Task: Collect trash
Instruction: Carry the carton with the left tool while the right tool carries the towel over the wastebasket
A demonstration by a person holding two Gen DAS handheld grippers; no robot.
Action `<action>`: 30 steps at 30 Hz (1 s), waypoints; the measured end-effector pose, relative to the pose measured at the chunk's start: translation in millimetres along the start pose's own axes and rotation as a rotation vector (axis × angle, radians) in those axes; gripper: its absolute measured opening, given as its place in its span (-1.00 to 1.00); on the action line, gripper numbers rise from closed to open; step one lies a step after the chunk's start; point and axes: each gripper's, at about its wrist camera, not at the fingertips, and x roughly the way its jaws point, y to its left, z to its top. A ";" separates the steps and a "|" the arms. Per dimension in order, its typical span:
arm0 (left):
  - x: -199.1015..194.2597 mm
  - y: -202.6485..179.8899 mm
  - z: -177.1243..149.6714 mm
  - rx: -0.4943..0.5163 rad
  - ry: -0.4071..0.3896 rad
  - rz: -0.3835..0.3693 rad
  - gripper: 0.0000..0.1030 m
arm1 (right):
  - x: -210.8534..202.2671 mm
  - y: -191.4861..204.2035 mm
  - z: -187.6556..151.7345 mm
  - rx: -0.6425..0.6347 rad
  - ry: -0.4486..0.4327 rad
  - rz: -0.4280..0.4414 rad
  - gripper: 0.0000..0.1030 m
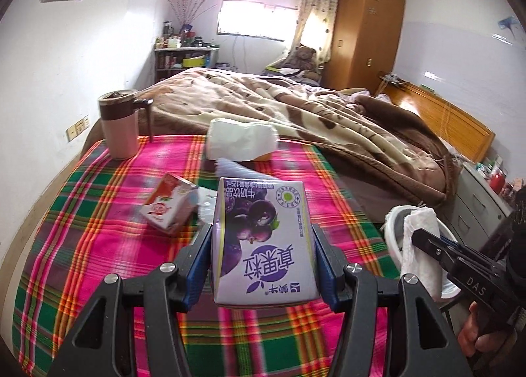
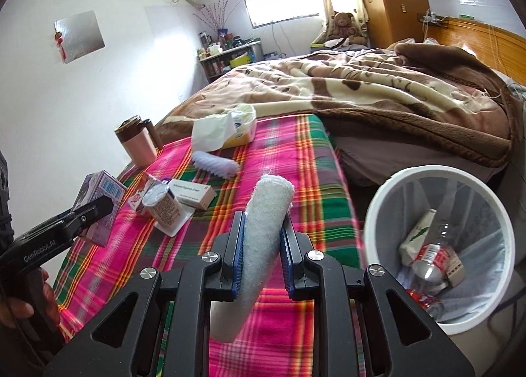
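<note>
The left gripper [image 1: 263,255] holds a purple paper milk carton [image 1: 262,239] by its flat sides; it looks light and easy to crush. The right gripper [image 2: 263,252] pinches a soft white paper wad [image 2: 259,245], both near the white plastic bin [image 2: 439,245].

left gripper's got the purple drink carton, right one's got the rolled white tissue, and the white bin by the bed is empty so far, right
Not quite: the white bin is not empty. The right wrist view shows red cans and a small carton already in it. The rest holds: the left gripper grips the purple drink carton, the right gripper the rolled white tissue.
</note>
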 end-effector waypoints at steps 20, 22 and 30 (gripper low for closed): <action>29.0 -128.0 5.4 0.154 0.019 -0.227 0.14 | -48.1 -96.0 9.6 0.108 -0.084 -0.185 -0.61; 32.6 -141.5 5.1 0.164 0.024 -0.249 0.14 | -50.5 -106.4 9.7 0.117 -0.087 -0.215 -0.61; 49.0 -182.9 -1.8 0.220 0.060 -0.317 0.14 | -51.2 -137.1 5.8 0.147 -0.066 -0.266 -0.61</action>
